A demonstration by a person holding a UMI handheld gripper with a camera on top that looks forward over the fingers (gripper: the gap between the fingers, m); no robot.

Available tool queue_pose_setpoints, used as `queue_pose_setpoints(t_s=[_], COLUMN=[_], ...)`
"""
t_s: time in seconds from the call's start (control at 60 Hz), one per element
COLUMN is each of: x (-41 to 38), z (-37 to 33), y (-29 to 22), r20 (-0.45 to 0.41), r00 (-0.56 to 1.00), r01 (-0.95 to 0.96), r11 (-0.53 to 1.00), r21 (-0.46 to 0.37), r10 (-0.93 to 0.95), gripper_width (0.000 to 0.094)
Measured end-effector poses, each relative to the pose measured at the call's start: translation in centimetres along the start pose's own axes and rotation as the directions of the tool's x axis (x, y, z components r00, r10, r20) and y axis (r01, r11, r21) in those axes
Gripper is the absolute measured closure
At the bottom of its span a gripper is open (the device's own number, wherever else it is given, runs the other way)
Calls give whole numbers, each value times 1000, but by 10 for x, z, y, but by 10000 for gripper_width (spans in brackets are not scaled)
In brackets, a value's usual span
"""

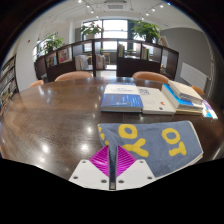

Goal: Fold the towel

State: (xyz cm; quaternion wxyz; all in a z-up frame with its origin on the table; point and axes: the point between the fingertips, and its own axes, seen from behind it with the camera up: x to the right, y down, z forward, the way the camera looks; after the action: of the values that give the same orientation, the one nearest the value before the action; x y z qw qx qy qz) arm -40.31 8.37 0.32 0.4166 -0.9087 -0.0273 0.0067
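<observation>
A grey-blue towel (150, 140) with yellow letters lies on the dark wooden table (50, 115), just ahead of my fingers and reaching off to the right. My gripper (111, 160) is shut on the towel's near left edge, and a narrow strip of the cloth runs down between the two magenta pads (98, 160). The pads press together on it with no gap showing. The rest of the towel lies flat on the table.
Several books (121, 98) lie on the table beyond the towel, with a stack (185, 95) to their right. Two brown chairs (72, 76) stand at the table's far side. Shelving and potted plants (52, 44) stand further back.
</observation>
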Motion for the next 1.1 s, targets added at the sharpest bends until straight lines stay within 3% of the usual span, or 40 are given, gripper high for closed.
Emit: queue_pose_setpoints(t_s=[0.083,0.233,0.333,0.433,0.483,0.6,0.65,0.8,0.95,1.1], x=[19,111,177,235,261,291,293,281,264,265], z=[-26,-77,-89,-75,-60,-35,-35,-76,-163,-248], y=[-32,-87,-98,-90,-79,-52,-46,-84,-138,-158], r20=[15,-64,-108,-91,-93,-76,-57,-26,-16,-34], r00=[1000,997,992,994,995,994,995,997,999,999], r01=[5,53,76,68,54,84,87,73,36,-14], r11=[998,988,984,989,992,995,996,989,962,927], r21=[56,146,158,129,110,52,32,129,270,375], r10=[-6,-44,-60,-56,-44,-80,-85,-70,-33,29], gripper_width=[880,881,870,853,790,369,300,253,169,156])
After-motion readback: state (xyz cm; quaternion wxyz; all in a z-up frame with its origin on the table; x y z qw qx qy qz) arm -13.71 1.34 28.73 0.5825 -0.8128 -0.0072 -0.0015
